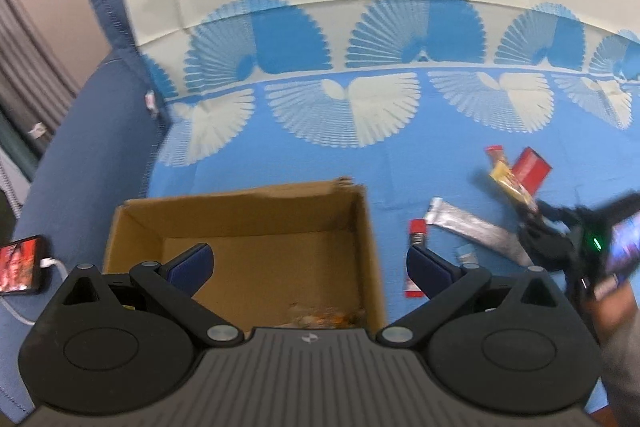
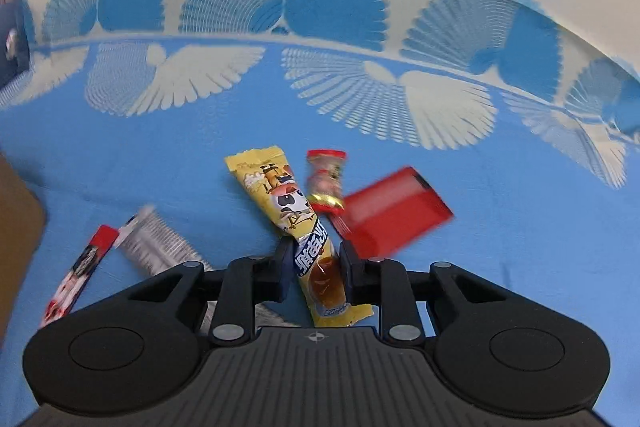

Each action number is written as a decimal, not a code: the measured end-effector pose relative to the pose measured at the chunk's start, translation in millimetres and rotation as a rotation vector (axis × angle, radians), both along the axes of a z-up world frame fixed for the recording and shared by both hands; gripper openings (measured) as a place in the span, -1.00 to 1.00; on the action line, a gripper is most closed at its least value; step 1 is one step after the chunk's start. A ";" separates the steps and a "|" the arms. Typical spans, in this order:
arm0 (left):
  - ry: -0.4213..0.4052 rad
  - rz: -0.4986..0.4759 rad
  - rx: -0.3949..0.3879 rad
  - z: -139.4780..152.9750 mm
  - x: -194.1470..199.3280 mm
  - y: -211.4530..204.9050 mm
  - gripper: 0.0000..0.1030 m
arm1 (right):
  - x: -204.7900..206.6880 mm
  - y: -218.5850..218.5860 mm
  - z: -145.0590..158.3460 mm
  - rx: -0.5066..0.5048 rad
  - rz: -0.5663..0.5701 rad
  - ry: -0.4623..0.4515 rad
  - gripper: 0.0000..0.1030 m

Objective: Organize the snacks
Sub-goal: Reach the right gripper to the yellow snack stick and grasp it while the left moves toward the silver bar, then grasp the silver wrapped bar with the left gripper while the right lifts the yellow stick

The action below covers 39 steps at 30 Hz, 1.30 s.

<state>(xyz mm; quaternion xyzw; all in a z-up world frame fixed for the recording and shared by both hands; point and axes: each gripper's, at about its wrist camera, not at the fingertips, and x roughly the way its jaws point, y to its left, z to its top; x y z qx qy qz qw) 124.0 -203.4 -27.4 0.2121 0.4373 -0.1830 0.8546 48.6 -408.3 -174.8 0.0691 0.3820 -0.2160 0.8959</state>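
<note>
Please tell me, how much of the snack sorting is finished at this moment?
Early stage. Done: one orange-brown packet already lies inside the cardboard box. In hand: the right gripper is shut on the yellow snack stick; the left gripper hangs open over the box. Left on the blue sheet: a silver packet, a red-white stick, a red box and a small red-capped snack.
</note>
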 end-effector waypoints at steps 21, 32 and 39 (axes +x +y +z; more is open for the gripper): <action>0.547 0.206 -0.044 -206.6 91.1 -179.0 0.99 | -177.2 -89.7 -30.5 0.087 -0.406 0.036 -0.38; 0.475 0.188 -0.114 -183.4 69.3 -173.6 -0.37 | -178.5 -86.8 -32.2 0.071 -0.381 -0.006 -0.48; 0.349 0.072 -0.231 -107.8 46.4 -149.9 -0.96 | -195.6 -62.1 0.1 0.082 -0.413 -0.084 -0.48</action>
